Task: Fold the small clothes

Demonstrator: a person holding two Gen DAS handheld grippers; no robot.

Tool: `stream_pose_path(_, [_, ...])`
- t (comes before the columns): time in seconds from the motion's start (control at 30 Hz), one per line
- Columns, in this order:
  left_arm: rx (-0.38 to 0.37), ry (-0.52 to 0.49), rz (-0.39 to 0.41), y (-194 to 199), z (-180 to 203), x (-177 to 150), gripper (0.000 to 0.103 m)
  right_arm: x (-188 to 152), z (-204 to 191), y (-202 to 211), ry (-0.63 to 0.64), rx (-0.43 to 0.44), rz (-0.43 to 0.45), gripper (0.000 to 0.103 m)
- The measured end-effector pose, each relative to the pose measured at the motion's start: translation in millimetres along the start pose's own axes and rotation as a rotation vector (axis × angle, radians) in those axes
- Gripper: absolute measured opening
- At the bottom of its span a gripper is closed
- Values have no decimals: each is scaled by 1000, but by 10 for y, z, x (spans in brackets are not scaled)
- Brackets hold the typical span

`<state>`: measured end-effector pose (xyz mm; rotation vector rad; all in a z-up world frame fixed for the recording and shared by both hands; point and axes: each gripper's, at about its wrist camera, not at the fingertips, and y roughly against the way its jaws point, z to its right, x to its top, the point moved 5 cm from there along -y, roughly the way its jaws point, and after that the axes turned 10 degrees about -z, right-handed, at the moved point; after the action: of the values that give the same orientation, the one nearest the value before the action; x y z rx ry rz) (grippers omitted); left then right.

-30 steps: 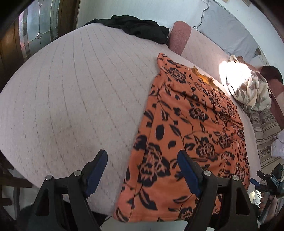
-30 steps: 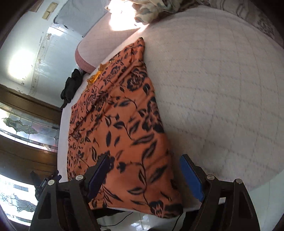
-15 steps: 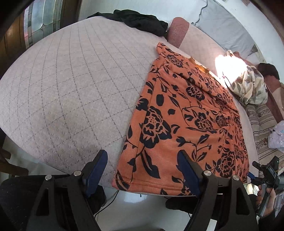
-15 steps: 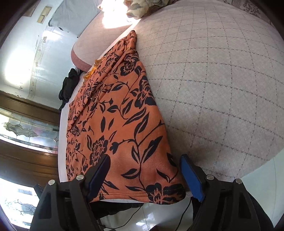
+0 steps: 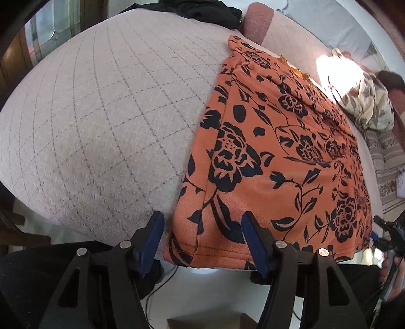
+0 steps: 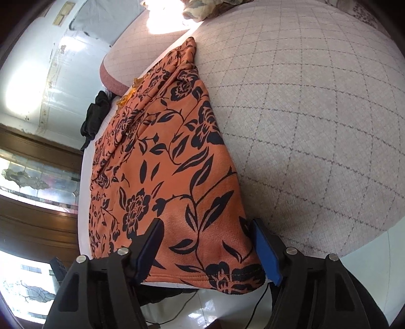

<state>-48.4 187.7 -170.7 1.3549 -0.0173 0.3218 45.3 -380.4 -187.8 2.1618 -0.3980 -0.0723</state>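
Observation:
An orange garment with a black flower print (image 5: 278,157) lies flat on a quilted grey bed (image 5: 101,114), its hem hanging at the near edge. My left gripper (image 5: 202,238) is open, its blue pads on either side of the hem's left corner. In the right wrist view the same garment (image 6: 162,164) runs away from me. My right gripper (image 6: 207,248) is open around the hem's right corner, pads not closed on the cloth.
A black garment (image 5: 202,10) lies at the bed's far end beside a pink bolster (image 5: 258,22). A crumpled floral cloth (image 5: 367,103) sits at the far right. Wooden panelling with stained glass (image 6: 38,182) flanks the bed. White floor and a cable lie below the edge.
Both grippers pulled back from above the garment to the bed's near edge, then came in close to the hem, one at each corner. Both stayed open.

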Motion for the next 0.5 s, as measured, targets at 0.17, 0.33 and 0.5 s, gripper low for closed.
stream_pose_path(0.17, [-19, -25, -8, 62, 31, 36, 7, -23, 5, -40, 24, -41, -48, 5])
stream_pose_path(0.33, [-79, -28, 132, 583, 95, 154, 7, 8, -70, 419, 22, 24, 68, 5])
stream_pose_path(0.5, [-36, -22, 42, 298, 75, 139, 8, 5, -71, 450, 22, 0, 67, 9])
